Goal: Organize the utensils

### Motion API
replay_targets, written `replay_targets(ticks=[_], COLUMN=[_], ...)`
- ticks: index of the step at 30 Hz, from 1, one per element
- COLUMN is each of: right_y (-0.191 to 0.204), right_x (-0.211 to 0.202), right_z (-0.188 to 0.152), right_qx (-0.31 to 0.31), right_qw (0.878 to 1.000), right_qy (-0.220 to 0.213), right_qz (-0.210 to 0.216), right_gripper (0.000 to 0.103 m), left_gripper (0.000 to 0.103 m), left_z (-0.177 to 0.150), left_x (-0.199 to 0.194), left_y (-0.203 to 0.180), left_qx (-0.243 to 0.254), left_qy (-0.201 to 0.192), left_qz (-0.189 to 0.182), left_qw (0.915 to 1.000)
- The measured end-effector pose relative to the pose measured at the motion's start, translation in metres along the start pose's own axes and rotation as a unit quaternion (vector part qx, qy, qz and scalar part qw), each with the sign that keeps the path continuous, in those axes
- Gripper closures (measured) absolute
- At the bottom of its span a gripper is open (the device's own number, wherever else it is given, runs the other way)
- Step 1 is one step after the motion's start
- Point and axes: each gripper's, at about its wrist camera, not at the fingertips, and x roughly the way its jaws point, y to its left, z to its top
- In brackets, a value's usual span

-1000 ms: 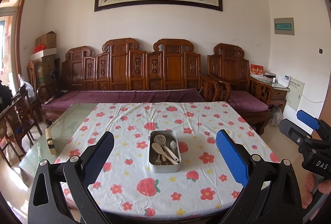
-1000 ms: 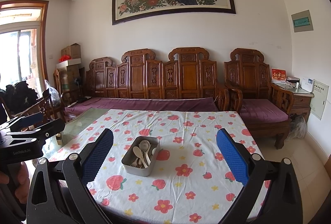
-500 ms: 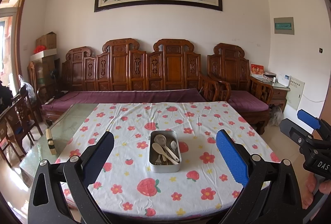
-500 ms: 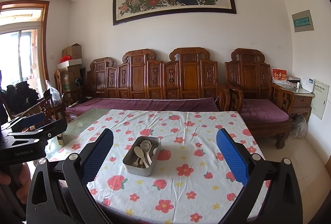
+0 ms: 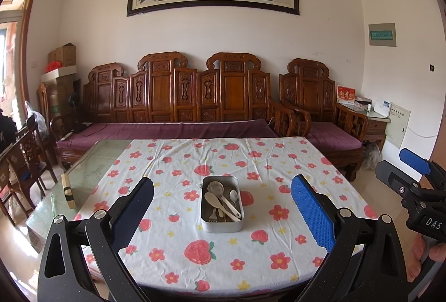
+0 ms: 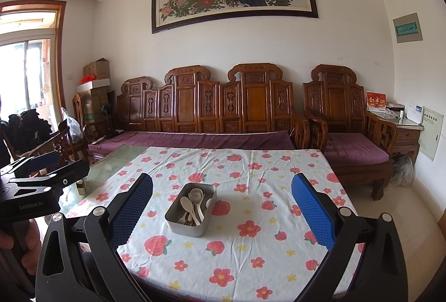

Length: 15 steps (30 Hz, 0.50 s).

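Note:
A rectangular metal tin [image 5: 222, 225] stands on the middle of the flowered tablecloth [image 5: 251, 260]. It holds several utensils [image 5: 223, 200]: pale spoons, a metal spoon and a fork. The tin also shows in the right wrist view [image 6: 186, 226] with the utensils [image 6: 193, 204] inside. My left gripper [image 5: 222, 207] is open and empty, held well short of the tin above the table's near edge. My right gripper [image 6: 222, 207] is open and empty, also back from the tin. Each gripper shows at the edge of the other's view.
The cloth covers the right part of a glass-topped table [image 5: 86, 171]. A small wooden block [image 5: 68, 194] stands on the bare glass at the left. A carved wooden sofa [image 5: 178, 95] runs behind the table, chairs [image 5: 25, 162] at the left.
Both grippers have barely drifted; the right wrist view has shifted slightly. The tin and utensils have not moved.

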Motion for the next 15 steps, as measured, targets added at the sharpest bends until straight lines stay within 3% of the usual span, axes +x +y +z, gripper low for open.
replay_targets(ticks=[15], right_y=[-0.0005], right_x=[0.0], right_z=[0.0003], right_qx=[0.0], right_qw=[1.0], right_qy=[0.0], right_qz=[0.0], right_gripper=[0.003], left_gripper=[0.008], left_z=[-0.0004], left_x=[-0.0001], left_y=[0.0004], left_qx=[0.0], left_qy=[0.0], left_qz=[-0.001], left_qw=[1.0])
